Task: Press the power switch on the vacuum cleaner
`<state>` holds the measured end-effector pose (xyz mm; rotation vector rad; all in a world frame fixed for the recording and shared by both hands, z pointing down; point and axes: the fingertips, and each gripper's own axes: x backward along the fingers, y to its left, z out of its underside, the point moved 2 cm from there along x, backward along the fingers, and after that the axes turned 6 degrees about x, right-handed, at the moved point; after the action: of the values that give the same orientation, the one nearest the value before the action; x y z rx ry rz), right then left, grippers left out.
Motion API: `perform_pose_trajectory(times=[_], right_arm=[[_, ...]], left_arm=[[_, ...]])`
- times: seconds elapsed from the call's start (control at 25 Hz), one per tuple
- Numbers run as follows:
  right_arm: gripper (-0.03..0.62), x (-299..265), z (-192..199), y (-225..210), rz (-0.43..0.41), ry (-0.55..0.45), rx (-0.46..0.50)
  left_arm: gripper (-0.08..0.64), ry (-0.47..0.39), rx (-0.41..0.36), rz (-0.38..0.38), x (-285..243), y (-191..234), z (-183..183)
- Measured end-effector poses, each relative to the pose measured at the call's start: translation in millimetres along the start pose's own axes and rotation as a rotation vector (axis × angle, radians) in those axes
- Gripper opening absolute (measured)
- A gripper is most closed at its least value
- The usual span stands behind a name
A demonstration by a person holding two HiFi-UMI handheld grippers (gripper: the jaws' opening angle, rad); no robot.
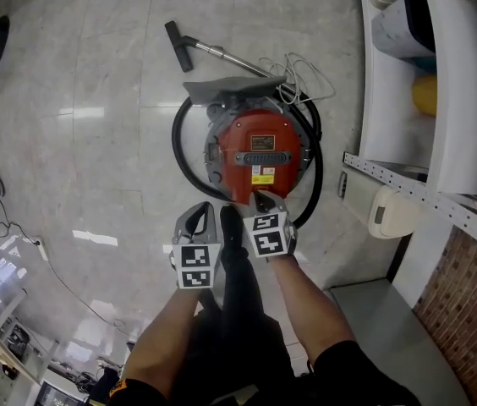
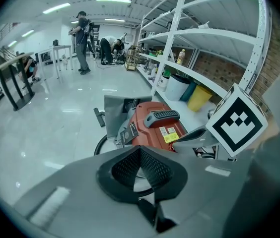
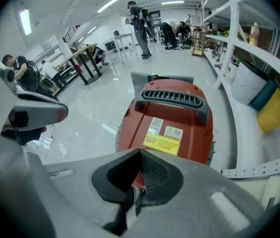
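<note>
The red vacuum cleaner [image 1: 255, 155] stands on the pale floor with a grey carrying handle [image 1: 260, 157] across its top and a yellow label [image 1: 262, 176] near its rear. My right gripper [image 1: 264, 200] is shut and empty, its tips over the rear edge of the red body [image 3: 172, 118]. Just to the left and slightly lower in the head view, my left gripper [image 1: 200, 220] is also shut and empty, apart from the machine [image 2: 152, 125]. In each gripper view the jaws meet at their tips, both left [image 2: 140, 150] and right [image 3: 141, 152]. No switch shows clearly.
A black hose [image 1: 179, 155] loops round the cleaner, and its metal wand [image 1: 222, 55] ends in a nozzle [image 1: 178, 45]. White cable [image 1: 306, 79] lies behind it. White shelving [image 1: 441, 100] stands close on the right. People [image 2: 83, 41] stand far off.
</note>
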<state>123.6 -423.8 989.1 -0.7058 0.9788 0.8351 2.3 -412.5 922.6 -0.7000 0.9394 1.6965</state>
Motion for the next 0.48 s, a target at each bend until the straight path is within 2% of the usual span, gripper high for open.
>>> perform_pose_trajectory(times=[0.32, 0.48], right_arm=[[-0.008, 41.9, -12.6, 7.5, 0.02, -0.088, -0.059], [-0.008, 61.8, -11.1, 20.9, 0.021, -0.118, -0.055]], left_arm=[[0.014, -0.042, 0.004, 0.01, 19.6, -4.6, -6.3], [0.014, -0.071, 0.0, 0.016, 39.5, -7.9, -4.8]])
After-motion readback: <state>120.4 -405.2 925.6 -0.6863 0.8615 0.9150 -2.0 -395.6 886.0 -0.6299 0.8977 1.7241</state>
